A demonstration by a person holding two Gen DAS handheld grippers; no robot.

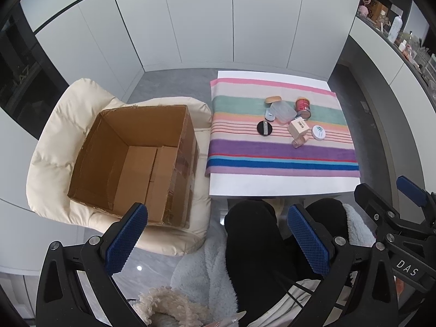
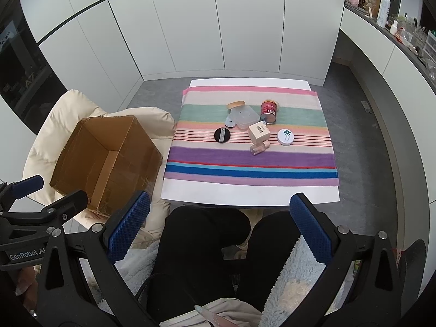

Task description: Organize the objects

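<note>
Both grippers hang over the person's lap, short of the desk (image 2: 245,194), and neither holds anything: the left gripper (image 1: 218,239) and the right gripper (image 2: 220,229) each have their blue pads spread wide.

The things to sort lie in a loose cluster on the striped cloth (image 2: 250,158), toward its far half. From the cluster's middle, the red can (image 2: 269,111) lies on its side at 1 o'clock, the clear plastic tub (image 2: 244,116) at 11, the black round compact (image 2: 222,135) at 9, the white jar (image 2: 285,137) at 3, the small carton (image 2: 259,132) near the centre and the glass bottle (image 2: 259,147) at 6, touching the carton.

The open cardboard box (image 1: 130,160) sits on the cream chair (image 1: 51,147) at 9 o'clock from the desk, probably the destination.

The can probably rolls; better to pinch it across its body. The bottle looks slick and breakable, so a gentle squeeze at mid-body suits it. The carton seems light and crushable. The flat compact offers only its thin rim.
</note>
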